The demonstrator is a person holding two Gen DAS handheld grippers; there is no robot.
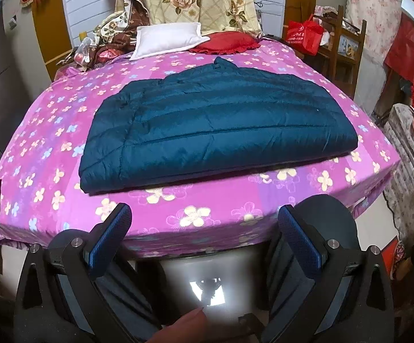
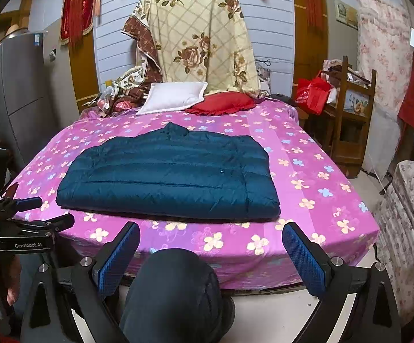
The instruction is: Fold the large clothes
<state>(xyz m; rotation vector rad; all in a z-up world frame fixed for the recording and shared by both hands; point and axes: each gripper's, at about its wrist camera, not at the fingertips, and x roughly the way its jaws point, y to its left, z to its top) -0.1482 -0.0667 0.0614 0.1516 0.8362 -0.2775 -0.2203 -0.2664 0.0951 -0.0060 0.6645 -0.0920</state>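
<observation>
Hovering off bed (image 2: pixel 307 200) foot: left claw (image 1: pixel 204 223), right claw (image 2: pixel 211 240) both spread, empty; folded jacket (image 2: pixel 167 171) long axis crosswise, collar toward pillows.

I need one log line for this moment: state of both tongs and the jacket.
left tongs: open, empty | right tongs: open, empty | jacket: folded, flat on bed | contact: none
</observation>
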